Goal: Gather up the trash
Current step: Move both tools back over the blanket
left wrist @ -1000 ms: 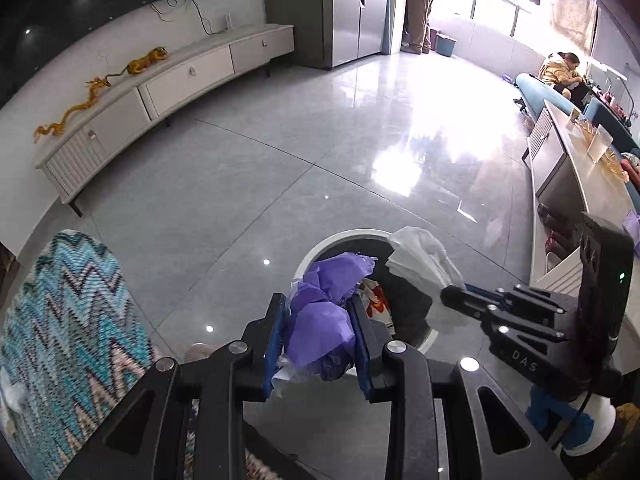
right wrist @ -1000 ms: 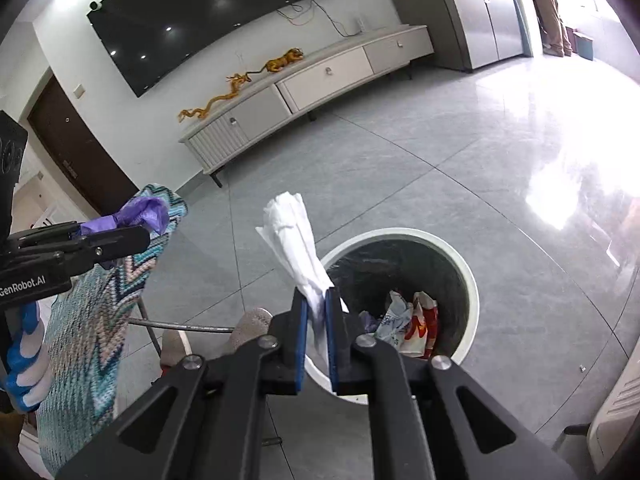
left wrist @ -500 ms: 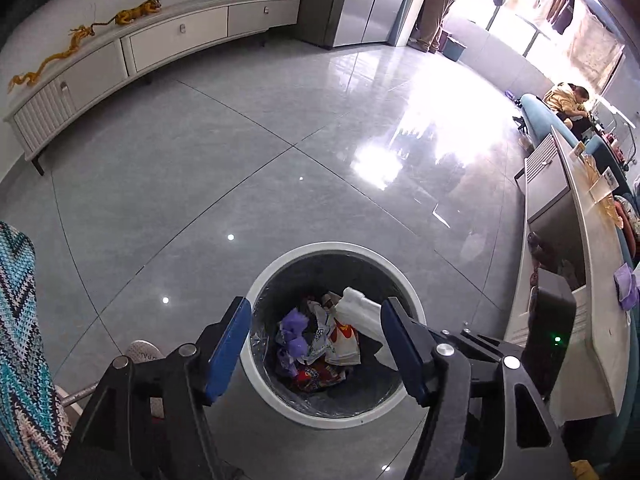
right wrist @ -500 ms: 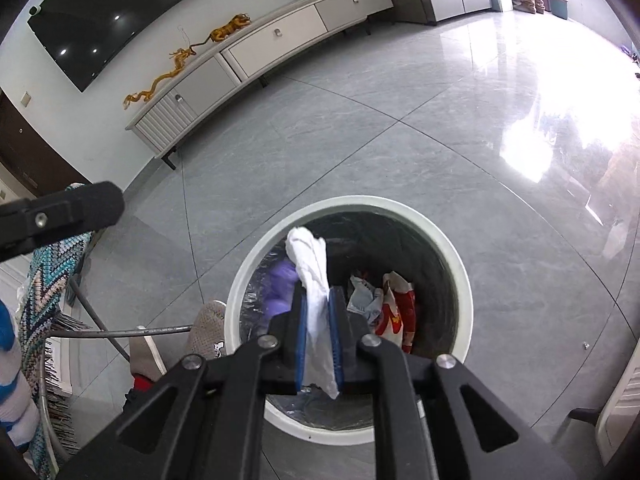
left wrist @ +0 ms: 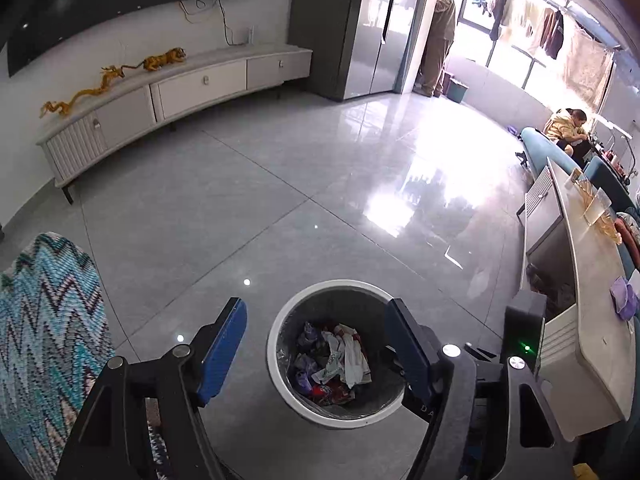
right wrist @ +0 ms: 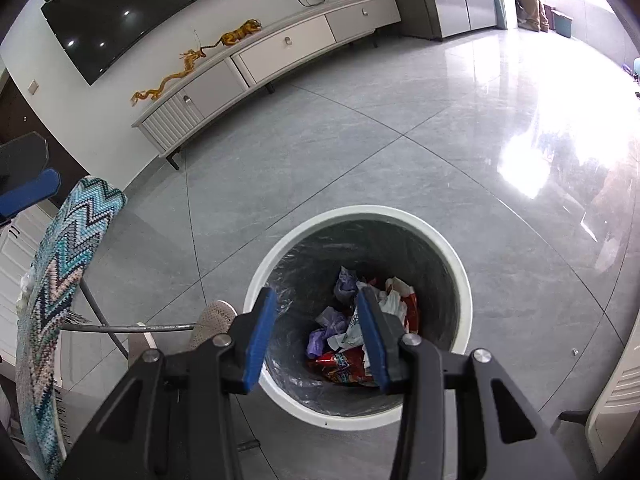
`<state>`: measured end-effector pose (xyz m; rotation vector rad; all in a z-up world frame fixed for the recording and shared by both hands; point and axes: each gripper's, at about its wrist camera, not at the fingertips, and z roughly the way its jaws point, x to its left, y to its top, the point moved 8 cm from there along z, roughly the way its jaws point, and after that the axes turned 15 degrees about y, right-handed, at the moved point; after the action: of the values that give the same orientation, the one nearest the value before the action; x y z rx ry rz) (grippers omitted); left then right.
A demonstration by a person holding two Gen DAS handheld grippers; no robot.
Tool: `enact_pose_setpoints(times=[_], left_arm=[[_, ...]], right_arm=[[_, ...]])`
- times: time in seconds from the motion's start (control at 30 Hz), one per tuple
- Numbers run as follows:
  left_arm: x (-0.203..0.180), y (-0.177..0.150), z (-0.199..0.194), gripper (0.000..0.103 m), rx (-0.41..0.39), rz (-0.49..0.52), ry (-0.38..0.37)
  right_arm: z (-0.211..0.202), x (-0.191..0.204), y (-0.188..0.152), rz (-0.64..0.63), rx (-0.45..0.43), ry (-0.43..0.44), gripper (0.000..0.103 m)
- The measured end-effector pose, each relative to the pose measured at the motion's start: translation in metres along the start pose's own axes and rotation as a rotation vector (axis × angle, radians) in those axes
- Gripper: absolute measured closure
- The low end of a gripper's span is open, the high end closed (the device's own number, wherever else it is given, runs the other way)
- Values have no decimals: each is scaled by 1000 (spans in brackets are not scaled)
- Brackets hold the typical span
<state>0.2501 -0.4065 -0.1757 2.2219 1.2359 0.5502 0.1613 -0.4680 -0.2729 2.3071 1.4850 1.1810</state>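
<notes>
Both grippers we hold above the round white-rimmed, black-lined trash bin (left wrist: 276, 364). Our left gripper (left wrist: 316, 346) is spread wide, empty. Our right gripper (right wrist: 316, 336), jaws just opening, is also empty. Below both, crumpled purple, white and red trash (right wrist: 352, 332) lies in the bin.

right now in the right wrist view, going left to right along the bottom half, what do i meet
zigzag knit cloth → slipper toe → right tool open over the white-rimmed trash bin → white cabinet corner
</notes>
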Motion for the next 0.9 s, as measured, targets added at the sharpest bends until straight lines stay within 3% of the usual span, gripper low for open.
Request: enact_pose_setpoints(times=[0.13, 0.53, 0.77, 0.83, 0.9], left_arm=[[23, -1, -33, 33, -65, -38, 25], [112, -51, -161, 32, -229, -65, 131], [175, -94, -244, 11, -343, -158, 214], [193, -106, -265, 10, -370, -192, 241], [209, -120, -284, 5, -398, -225, 274]], right_arm=[[-31, 31, 3, -45, -36, 17, 63], [-142, 164, 3, -247, -202, 56, 62], [-197, 245, -16, -357, -277, 105, 62], [-210, 264, -22, -387, -292, 107, 59], [-223, 282, -28, -414, -313, 112, 43]])
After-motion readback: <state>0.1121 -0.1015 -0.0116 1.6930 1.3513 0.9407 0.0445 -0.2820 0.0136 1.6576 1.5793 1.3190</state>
